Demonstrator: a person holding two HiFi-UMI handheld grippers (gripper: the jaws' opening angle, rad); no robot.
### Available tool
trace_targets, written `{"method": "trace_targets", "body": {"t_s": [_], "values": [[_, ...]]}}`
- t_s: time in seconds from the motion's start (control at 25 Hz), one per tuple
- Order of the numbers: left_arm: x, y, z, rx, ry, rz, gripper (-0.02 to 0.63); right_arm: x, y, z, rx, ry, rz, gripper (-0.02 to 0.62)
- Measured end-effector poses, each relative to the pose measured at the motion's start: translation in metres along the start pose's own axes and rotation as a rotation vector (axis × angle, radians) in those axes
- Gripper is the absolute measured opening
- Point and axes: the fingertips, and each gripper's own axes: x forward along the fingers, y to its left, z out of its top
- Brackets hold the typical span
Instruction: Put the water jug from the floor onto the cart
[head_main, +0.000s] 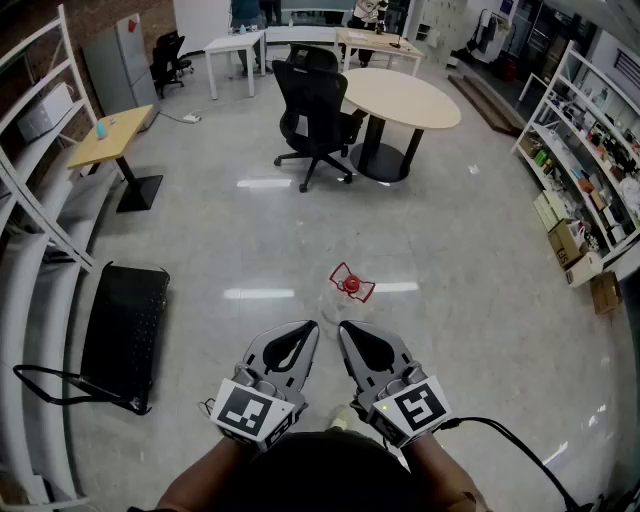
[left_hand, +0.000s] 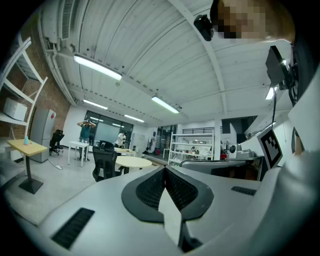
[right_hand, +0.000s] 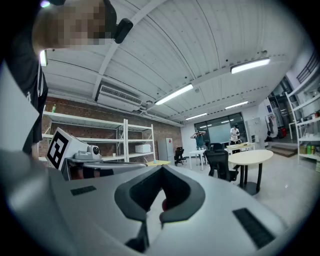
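At the bottom centre of the head view, the left gripper (head_main: 311, 326) and the right gripper (head_main: 344, 327) sit side by side pointing up the frame. Each has its jaws pressed together with nothing between them. The water jug (head_main: 351, 284), of which only a red cap and a red wire handle show clearly, is on the grey floor (head_main: 450, 300) just above the jaw tips near mid-frame, while the black cart (head_main: 125, 335) lies well apart at the lower left.

Red-capped floor object (head_main: 351, 284) too small for sure identification.
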Motion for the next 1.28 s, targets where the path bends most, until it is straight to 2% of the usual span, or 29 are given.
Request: {"method": "trace_targets", "body": {"t_s": [0.48,0.72,0.84,1.28], "values": [[0.004,-0.005,-0.001,-0.007,0.009,-0.003,0.005,-0.004,-0.003,0.001,0.002,0.0,0.004,0.002],[0.002,-0.006,-0.006,-0.02,0.013,-0.008,0.005,-0.006,0.007,-0.005,0.044,-0.011,0.049,0.002],[-0.001,-0.006,-0.007,-0.021,-0.007,-0.032,0.005,-0.005,0.012,-0.004,0.043,-0.026,0.037,0.002],[-0.024,0.02,-0.018,-0.036,0.007,-0.055,0.004,0.01,0.029,-0.007,0.054,-0.025,-0.043,0.003]]}}
